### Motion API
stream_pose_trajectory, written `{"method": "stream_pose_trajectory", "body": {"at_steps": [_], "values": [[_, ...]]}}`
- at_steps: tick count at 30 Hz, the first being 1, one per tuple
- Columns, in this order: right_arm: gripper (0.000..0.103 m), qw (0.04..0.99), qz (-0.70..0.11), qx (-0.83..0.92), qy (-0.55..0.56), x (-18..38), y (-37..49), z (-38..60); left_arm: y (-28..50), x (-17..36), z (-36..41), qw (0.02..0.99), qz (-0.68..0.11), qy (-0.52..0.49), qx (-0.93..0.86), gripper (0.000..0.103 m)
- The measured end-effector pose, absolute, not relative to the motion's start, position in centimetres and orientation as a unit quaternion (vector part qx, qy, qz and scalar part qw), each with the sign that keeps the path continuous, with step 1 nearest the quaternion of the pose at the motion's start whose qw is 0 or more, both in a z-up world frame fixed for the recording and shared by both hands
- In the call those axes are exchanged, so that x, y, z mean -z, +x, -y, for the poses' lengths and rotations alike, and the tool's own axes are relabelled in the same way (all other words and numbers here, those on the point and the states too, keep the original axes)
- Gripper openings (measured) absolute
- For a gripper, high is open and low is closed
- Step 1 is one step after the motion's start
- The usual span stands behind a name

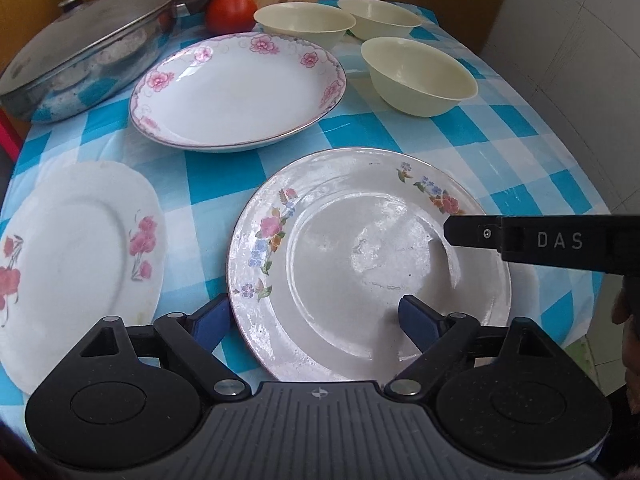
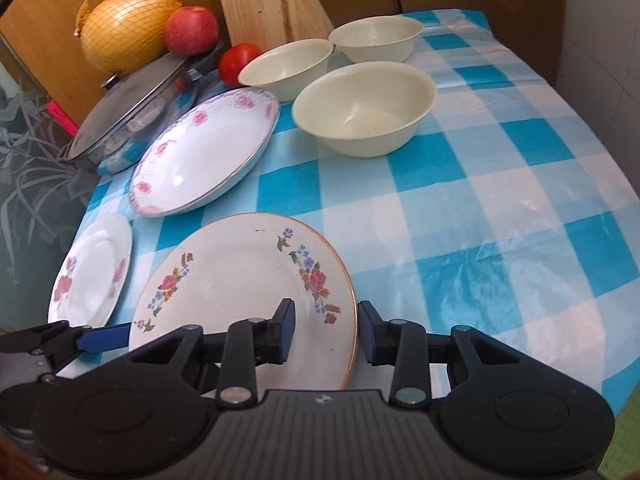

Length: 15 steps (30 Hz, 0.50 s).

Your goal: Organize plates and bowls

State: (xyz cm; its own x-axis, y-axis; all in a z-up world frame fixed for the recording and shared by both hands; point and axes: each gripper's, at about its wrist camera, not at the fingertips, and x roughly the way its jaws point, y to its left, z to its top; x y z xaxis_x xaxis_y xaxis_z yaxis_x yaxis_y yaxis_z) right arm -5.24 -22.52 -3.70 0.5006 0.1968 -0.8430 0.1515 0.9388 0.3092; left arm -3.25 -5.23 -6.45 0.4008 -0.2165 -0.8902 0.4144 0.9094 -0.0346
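A flat plate with multi-coloured flowers [image 1: 360, 264] [image 2: 240, 280] lies nearest on the checked cloth. My left gripper [image 1: 314, 320] is open wide across its left rim, one finger outside the rim and the other over the well. My right gripper [image 2: 326, 332] straddles the right rim with its jaws narrow, and the pads show no press on it. Its finger [image 1: 472, 236] reaches in from the right. A scalloped plate with red flowers [image 1: 76, 256] [image 2: 92, 276] lies to the left. A deep pink-rimmed plate [image 1: 240, 92] [image 2: 204, 156] sits behind, then three cream bowls [image 1: 420, 76] [image 2: 364, 108].
A lidded metal pan [image 1: 88, 48] [image 2: 136, 104] stands at the back left, with a tomato [image 1: 231, 10], an apple [image 2: 192, 30] and a netted yellow fruit [image 2: 124, 28] nearby. A wooden board [image 2: 268, 0] leans on the cabinet. The table [image 2: 520, 200] ends at the right.
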Motion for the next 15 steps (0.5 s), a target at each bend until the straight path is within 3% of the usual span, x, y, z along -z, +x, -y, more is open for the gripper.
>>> {"method": "stream_pose_trajectory", "body": {"at_steps": [15], "values": [[0.035,0.858,-0.480,-0.061,0.169,4.1,-6.1,23.5,-1.6,6.7,6.9,0.844,-0.477,0.143,0.198,0.097]]}}
